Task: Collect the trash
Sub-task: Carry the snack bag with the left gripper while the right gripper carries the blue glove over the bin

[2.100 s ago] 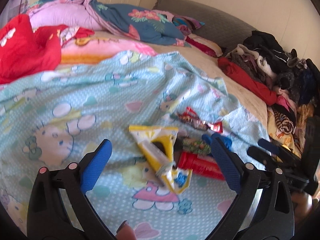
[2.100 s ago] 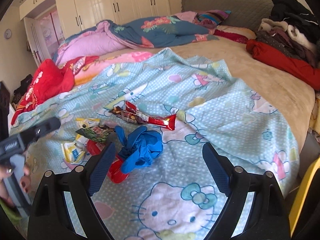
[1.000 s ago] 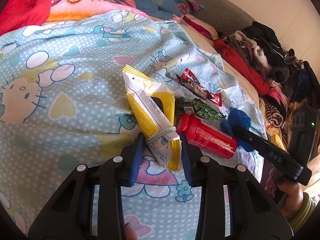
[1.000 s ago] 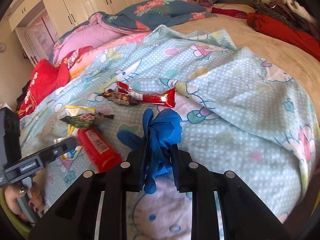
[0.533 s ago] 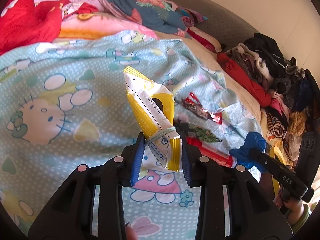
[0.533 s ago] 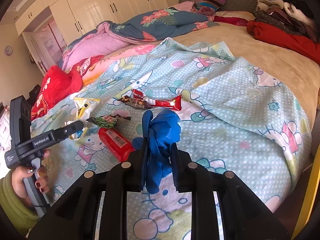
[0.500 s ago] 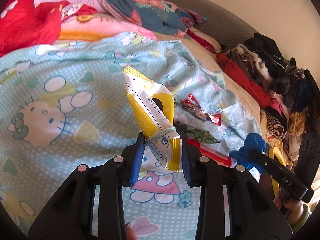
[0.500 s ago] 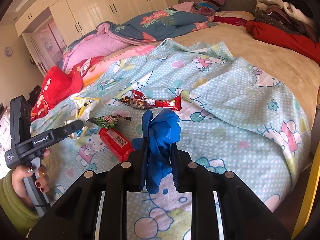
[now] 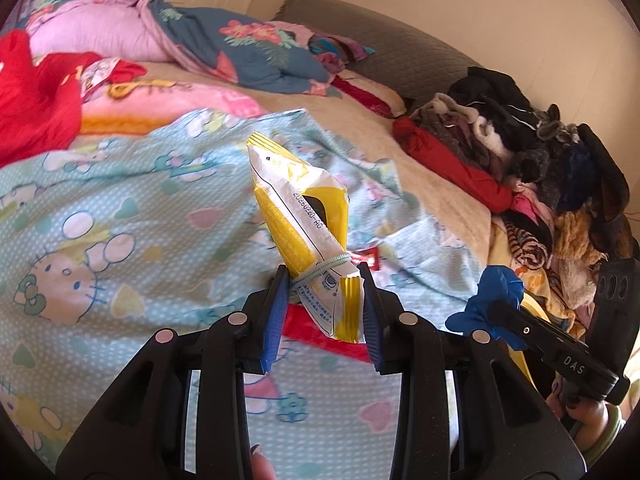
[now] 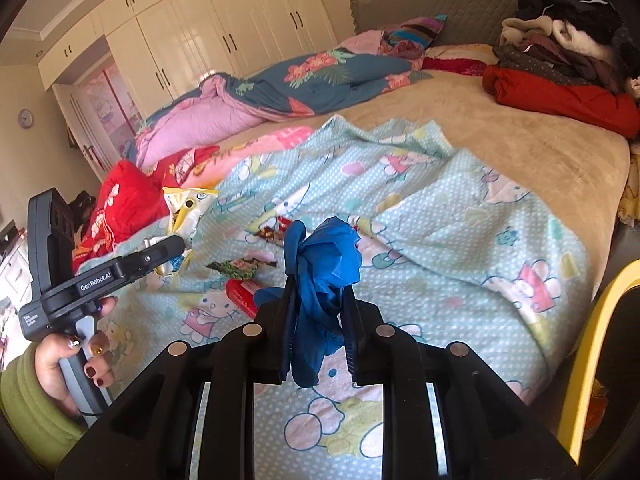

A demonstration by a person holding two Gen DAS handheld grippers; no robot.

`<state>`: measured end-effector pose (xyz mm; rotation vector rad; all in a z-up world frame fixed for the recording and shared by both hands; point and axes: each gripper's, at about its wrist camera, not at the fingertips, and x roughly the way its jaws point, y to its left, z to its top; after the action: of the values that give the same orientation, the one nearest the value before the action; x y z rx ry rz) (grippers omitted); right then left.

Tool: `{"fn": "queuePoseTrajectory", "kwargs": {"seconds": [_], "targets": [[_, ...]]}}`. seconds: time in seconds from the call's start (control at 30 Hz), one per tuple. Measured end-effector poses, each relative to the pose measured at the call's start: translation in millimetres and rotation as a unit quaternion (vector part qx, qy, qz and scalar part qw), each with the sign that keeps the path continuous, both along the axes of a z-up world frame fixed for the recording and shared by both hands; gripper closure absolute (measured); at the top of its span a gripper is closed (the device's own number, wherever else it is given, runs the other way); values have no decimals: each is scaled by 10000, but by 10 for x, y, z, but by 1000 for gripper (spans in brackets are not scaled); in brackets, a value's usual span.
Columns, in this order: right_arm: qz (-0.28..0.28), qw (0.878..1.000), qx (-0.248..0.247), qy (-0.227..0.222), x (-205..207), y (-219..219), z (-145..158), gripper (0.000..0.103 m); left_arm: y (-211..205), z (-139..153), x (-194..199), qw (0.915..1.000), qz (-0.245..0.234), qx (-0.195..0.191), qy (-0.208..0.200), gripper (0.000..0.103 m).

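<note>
Two seconds back both sets of jaws stand open over the blanket [image 9: 120,208]. Now the left gripper [image 9: 324,308] clamps the yellow wrapper [image 9: 304,240] and the right gripper [image 10: 318,316] clamps the blue glove [image 10: 324,264] — both seemingly lifted clear of the bedding.

The yellow snack bag [image 9: 304,236] and left tool [image 9: 322,312] are covering most of the red tube [image 9: 320,336]; the blue glove [image 10: 320,264] is hiding part of the red wrapper [image 10: 276,228], whose print is reading too small to tell
</note>
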<state>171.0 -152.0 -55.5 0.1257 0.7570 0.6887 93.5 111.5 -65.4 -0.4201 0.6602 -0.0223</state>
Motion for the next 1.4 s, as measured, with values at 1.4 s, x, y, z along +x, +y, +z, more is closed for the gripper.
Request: {"fn": "queuePoseTrajectory", "kwargs": {"seconds": [1.4], "targets": [[-1275,9906,424,-251,-215,-1376,463,83,-1115,437,7,9921,-1091,369,-495,76]]}}
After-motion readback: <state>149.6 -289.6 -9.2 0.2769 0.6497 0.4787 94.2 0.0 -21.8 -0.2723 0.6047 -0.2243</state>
